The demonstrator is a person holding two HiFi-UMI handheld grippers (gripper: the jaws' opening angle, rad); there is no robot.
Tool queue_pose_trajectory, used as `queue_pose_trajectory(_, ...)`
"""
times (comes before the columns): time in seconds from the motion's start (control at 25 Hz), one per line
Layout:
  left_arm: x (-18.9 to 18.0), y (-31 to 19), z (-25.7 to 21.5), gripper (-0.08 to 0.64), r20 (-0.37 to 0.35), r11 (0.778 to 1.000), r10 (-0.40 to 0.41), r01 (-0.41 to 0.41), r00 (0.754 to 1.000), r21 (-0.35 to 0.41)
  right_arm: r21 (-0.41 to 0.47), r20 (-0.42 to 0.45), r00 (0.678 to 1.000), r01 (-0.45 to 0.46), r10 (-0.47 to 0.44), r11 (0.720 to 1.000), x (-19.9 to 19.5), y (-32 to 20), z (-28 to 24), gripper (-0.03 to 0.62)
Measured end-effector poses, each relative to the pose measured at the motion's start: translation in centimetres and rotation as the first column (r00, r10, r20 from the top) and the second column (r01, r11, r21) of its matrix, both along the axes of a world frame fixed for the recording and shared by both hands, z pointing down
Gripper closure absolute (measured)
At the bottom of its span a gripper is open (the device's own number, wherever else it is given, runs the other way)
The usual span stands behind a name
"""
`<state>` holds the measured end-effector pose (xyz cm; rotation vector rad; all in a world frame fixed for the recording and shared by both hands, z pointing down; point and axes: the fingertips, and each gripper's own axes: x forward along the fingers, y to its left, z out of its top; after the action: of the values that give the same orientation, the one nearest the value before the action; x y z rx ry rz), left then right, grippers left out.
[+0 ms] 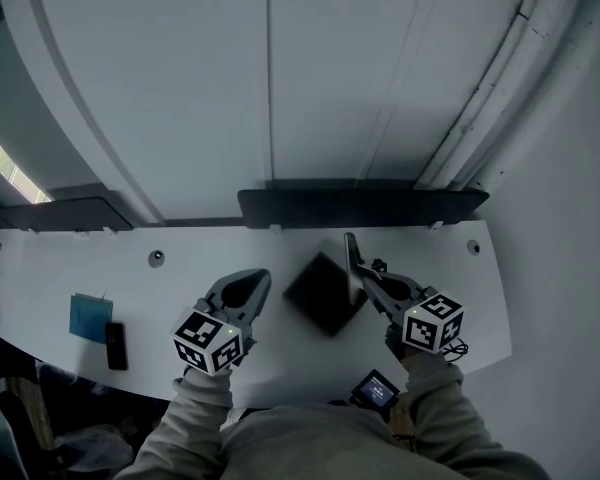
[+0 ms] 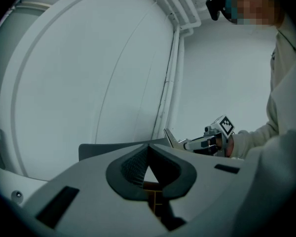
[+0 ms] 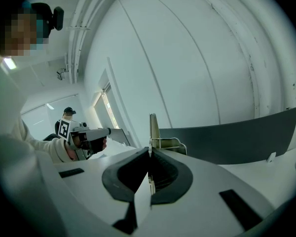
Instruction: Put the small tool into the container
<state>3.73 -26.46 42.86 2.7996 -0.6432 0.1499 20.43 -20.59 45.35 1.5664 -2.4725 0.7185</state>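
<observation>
Only head view shows container (image 1: 325, 293) | right tool (image 3: 149, 151) grips blade (image 3: 152, 130) — left tool (image 2: 148, 146) clenched

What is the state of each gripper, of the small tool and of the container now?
left gripper: shut, nothing between its jaws.
right gripper: shut on the small tool.
small tool: held upright, not yet in the container.
container: resting on the table; open or closed cannot be told.
</observation>
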Motion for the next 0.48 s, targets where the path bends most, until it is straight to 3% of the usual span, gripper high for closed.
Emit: queue_pose_trajectory(0.48,-0.3,-0.4,1.3,0.565,0.011,1.0,-0.012,0.013,1.0,-0.028,-0.036,-0.035,0.999,0.022,-0.024,0.999,0.5,-1.4,1.5,0.571)
